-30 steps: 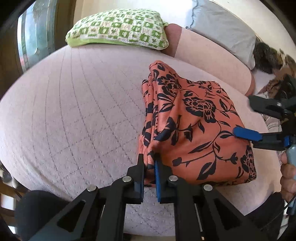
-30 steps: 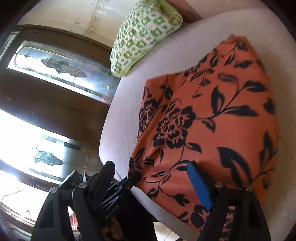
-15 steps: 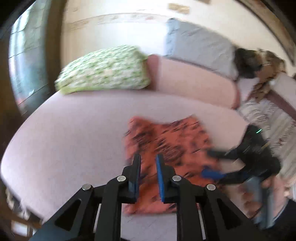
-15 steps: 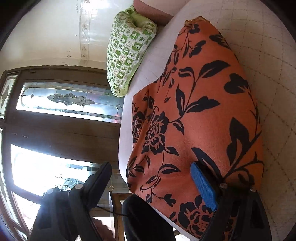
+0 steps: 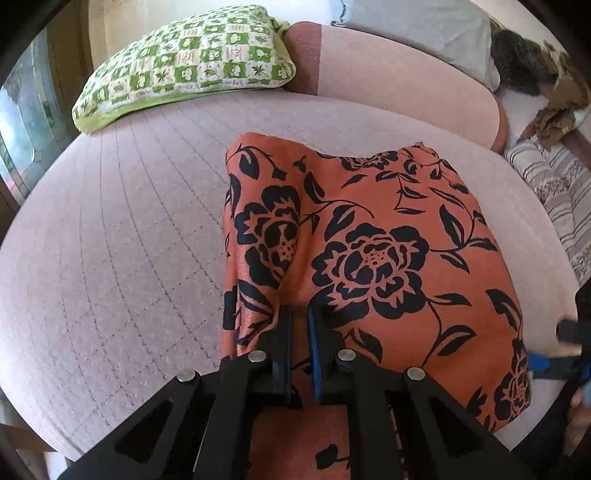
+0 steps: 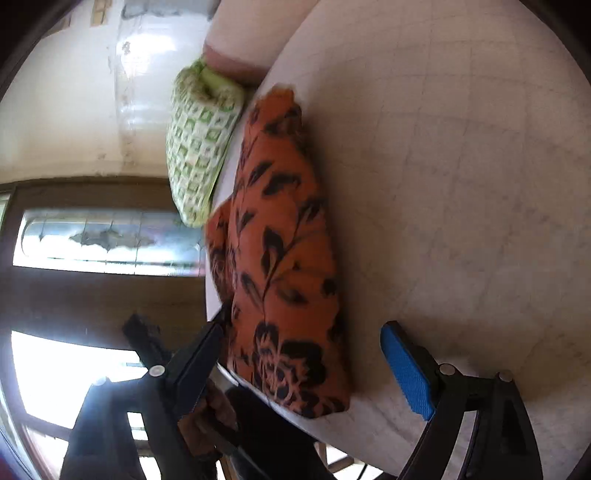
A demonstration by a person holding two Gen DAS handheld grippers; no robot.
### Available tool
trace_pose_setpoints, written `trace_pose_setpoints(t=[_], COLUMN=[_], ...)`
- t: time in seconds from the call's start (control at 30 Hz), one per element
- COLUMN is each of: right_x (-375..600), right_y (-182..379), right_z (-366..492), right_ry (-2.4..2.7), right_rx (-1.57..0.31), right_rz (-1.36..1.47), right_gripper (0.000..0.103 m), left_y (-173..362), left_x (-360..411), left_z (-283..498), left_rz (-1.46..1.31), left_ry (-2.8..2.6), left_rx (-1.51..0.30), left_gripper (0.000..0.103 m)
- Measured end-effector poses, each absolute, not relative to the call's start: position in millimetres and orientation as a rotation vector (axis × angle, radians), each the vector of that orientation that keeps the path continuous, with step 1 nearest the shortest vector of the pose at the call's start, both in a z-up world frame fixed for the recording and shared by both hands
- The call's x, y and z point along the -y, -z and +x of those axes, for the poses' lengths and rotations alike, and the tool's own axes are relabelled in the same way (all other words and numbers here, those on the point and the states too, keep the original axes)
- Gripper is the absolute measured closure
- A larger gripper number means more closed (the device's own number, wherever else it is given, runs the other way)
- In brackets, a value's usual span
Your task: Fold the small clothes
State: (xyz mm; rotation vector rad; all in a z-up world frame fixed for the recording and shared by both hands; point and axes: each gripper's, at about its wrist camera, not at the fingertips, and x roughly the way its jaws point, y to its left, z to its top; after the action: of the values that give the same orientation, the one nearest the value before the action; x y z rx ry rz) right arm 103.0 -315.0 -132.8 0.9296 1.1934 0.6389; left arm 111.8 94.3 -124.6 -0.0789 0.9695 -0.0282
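An orange cloth with black flowers (image 5: pixel 369 251) lies folded on the pink quilted sofa seat (image 5: pixel 110 240). My left gripper (image 5: pixel 298 321) is over the cloth's near edge, jaws nearly closed with a narrow gap and nothing visibly pinched between them. In the right wrist view the cloth (image 6: pixel 284 258) lies between the wide-open fingers of my right gripper (image 6: pixel 303 332), which holds nothing. The right gripper also shows at the right edge of the left wrist view (image 5: pixel 565 350), beside the cloth.
A green checked pillow (image 5: pixel 184 62) rests at the back left of the seat. The sofa backrest (image 5: pixel 399 74) carries a grey cushion (image 5: pixel 424 22). Striped fabric (image 5: pixel 554 192) lies at the right. A stained-glass door (image 6: pixel 103 243) stands beyond the sofa's edge.
My left gripper let go of the cloth's edge, lifted away, then came back low over it. My right gripper drew off the cloth toward its right side and stayed open.
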Motion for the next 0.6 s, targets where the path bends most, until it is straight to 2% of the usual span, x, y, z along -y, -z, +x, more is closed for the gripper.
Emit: trace_pose_setpoints(t=[0.2, 0.23, 0.27, 0.3, 0.33, 0.37, 0.5, 0.53, 0.6], right_x=[283, 282, 281, 275, 274, 273, 260, 258, 275], right_y=[133, 130, 127, 121, 118, 113, 104, 118, 118], right_z=[114, 116, 116, 117, 115, 110, 105, 108, 111], right_ry=[-0.628, -0.629, -0.641, -0.63, -0.62, -0.612, -0.528, -0.513, -0.551], right_rx=[-1.246, -1.241, -1.228, -1.235, -1.241, -1.236, -1.221, -1.273, -1.274], right_rz=[0.867, 0.874, 0.878, 0.83, 0.803, 0.785, 0.572, 0.526, 0.667], right_gripper=[0.015, 0.018, 0.037, 0.048, 0.073, 0.076, 0.077, 0.074, 0.061], left_y=[125, 125, 125, 124, 125, 124, 125, 126, 125], left_x=[-93, -92, -93, -94, -95, -95, -95, -96, -98], left_z=[110, 111, 109, 108, 108, 107, 106, 106, 106], left_rz=[-0.066, -0.068, -0.069, -0.07, -0.075, -0.083, -0.091, -0.09, -0.095], left_ry=[0.039, 0.038, 0.037, 0.037, 0.039, 0.042, 0.052, 0.053, 0.058], left_rx=[-0.964, -0.961, -0.96, -0.959, -0.957, -0.955, -0.948, -0.948, -0.944], left_gripper=[0.093, 0.093, 0.093, 0.093, 0.093, 0.093, 0.093, 0.093, 0.093])
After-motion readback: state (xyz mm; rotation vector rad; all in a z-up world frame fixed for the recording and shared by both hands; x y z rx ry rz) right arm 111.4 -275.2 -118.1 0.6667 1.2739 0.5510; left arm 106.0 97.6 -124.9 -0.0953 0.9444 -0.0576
